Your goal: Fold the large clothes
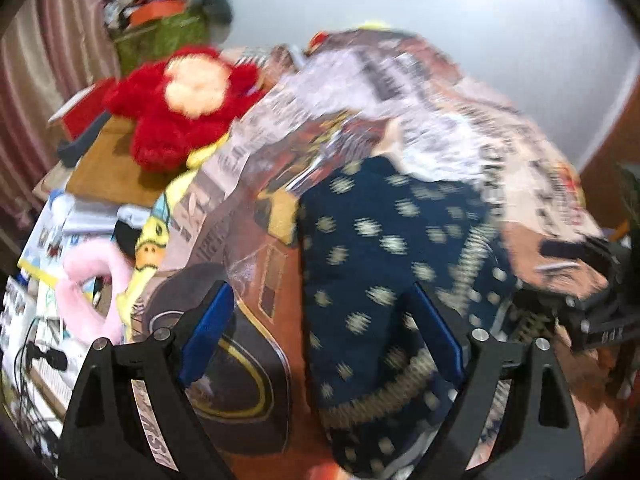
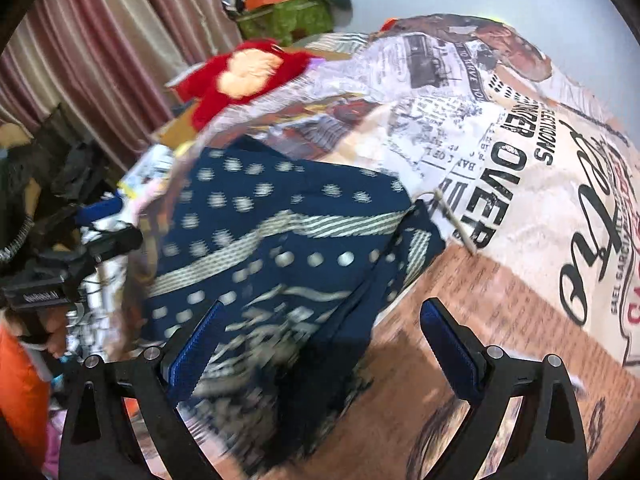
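A navy garment (image 1: 380, 240) with cream dots and striped bands lies bunched on a newspaper-print bedspread (image 1: 500, 140). My left gripper (image 1: 322, 304) hangs over it with its blue pads wide apart. The cloth runs under the right finger and nothing is pinched. In the right wrist view the same garment (image 2: 280, 208) spreads below my right gripper (image 2: 324, 312), which is open. Its left finger is over the cloth and its right finger over the bare bedspread (image 2: 520, 152). The other tool's black body shows at each picture's edge (image 1: 592, 312) (image 2: 60, 272).
A red plush toy (image 1: 180, 108) (image 2: 240, 76) sits on a brown board (image 1: 116, 172) left of the bed. Near it lie a pink fluffy ring (image 1: 80, 292), papers and cables (image 1: 36, 360). A green box (image 1: 160, 36) piled with clutter stands by the pink curtain (image 2: 100, 40).
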A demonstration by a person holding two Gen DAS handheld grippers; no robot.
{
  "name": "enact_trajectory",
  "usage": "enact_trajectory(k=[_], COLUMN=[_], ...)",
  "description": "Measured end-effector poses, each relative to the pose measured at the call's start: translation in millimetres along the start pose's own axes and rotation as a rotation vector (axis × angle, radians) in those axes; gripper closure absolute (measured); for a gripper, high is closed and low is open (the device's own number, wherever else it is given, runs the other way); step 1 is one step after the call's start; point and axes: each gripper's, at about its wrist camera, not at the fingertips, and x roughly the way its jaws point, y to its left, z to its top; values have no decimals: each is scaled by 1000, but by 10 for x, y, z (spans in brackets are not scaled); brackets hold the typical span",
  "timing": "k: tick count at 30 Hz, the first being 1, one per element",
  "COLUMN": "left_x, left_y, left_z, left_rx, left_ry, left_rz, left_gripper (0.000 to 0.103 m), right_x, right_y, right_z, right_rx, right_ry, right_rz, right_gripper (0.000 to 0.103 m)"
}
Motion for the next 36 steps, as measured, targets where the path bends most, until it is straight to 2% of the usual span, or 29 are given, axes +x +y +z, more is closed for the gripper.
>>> enact_trajectory(k=[1, 3, 5, 7, 10, 13, 18, 24, 30, 36], left_x=[80, 120, 68, -54, -281, -573, -1174, -2087, -2876, -3482], left_y=[12, 45, 52, 37, 23, -35, -211, -513, -780, -1029], left_z=[0, -20, -51, -101, -194, -271, -341, -445, -676, -1088], left_rx=[-8, -41, -55, -47, -53, -27, 19, 67, 86, 106], left_ry=[14, 16, 12, -10, -41, -87, -200, -402, -582, -756], left_rz=[7, -33, -24, 26, 36, 41, 26, -3, -51, -72], left_gripper=[13, 13, 13, 14, 14, 14, 14, 14, 14, 14], right_x=[89, 289, 332, 290, 108, -164, -886, -1781, -2673, -3253], right_y=[25, -139, -323, -424, -429, -313, -35, 305, 658, 971], right_z=[-8, -99, -174, -207, -197, -191, -251, -385, -742, -1222], right_rx=[1, 43, 127, 177, 169, 147, 120, 91, 50, -1], right_ry=[12, 60, 76, 85, 54, -9, -173, -418, -666, -856], right_rz=[-21, -47, 13, 57, 42, -14, 21, 58, 63, 19], right_gripper=[6, 6, 6, 6, 6, 6, 6, 6, 6, 6])
